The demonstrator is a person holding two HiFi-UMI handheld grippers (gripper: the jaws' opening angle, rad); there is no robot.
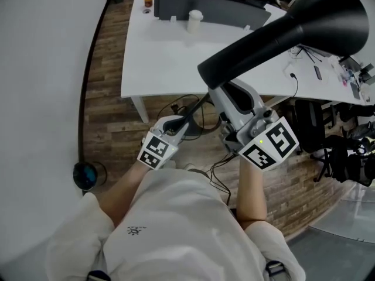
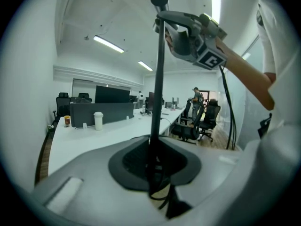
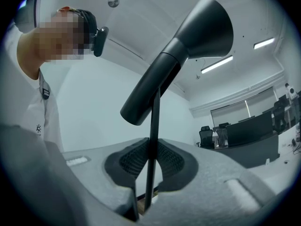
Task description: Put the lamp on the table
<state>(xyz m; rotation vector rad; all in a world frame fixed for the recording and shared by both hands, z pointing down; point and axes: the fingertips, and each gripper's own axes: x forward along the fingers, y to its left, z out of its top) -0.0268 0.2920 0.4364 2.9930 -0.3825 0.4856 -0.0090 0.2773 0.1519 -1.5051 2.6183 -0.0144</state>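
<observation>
I hold a black lamp in the air with both grippers. Its big cone shade [image 1: 293, 28] looms at the upper right of the head view, over the white table's [image 1: 170, 57] near edge. My left gripper [image 1: 186, 120] is shut on the thin black pole [image 2: 157, 88], which runs up between its pads [image 2: 136, 161]. Higher on the same pole, my right gripper [image 1: 218, 95] is also shut; it shows at the top of the left gripper view [image 2: 164, 20]. The right gripper view looks up the pole [image 3: 154, 126] to the shade [image 3: 181, 55]. The lamp's base is hidden.
On the table stand a white cup [image 1: 195, 21], a small orange-lidded jar [image 1: 147, 0] and a dark desk divider [image 1: 205, 7]. Cables [image 1: 187, 107] lie on the wood floor under the table's edge. Office chairs [image 1: 345, 151] crowd the right; a wall [image 1: 41, 69] closes the left.
</observation>
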